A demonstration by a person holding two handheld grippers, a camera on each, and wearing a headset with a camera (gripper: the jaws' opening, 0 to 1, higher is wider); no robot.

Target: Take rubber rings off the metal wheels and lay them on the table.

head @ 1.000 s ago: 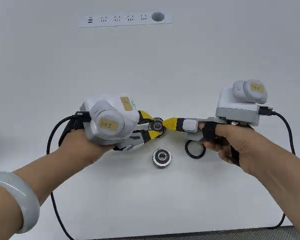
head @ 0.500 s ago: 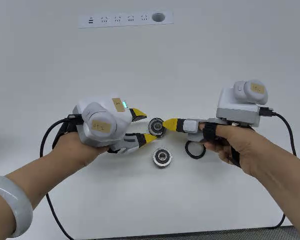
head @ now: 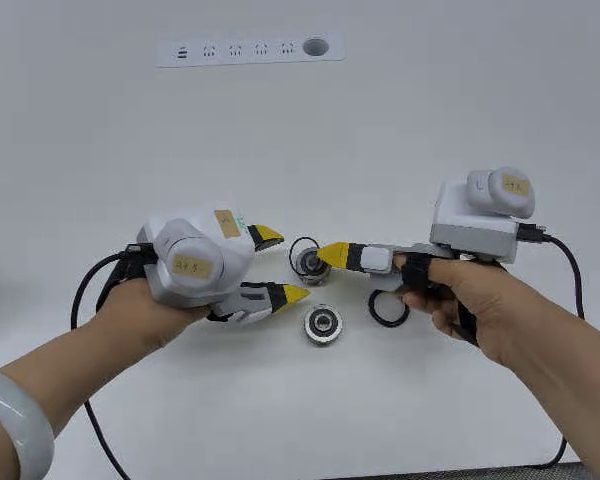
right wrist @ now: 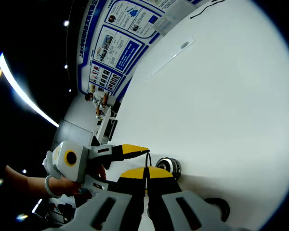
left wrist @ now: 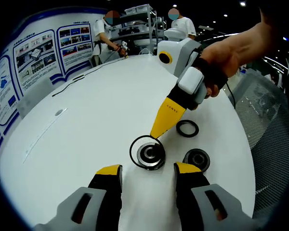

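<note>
My right gripper (head: 330, 254) pinches the rubber ring (left wrist: 133, 148), peeling it off its wheel (left wrist: 151, 154); my left gripper (head: 282, 263) is spread wide. Next I judge: pull it free, then lay it on the table (head: 430, 120).

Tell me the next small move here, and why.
Probably draw the right gripper back and up: it's shut on the rubber ring, which hangs loose around the metal wheel, and the left gripper is open, clear of it.
</note>
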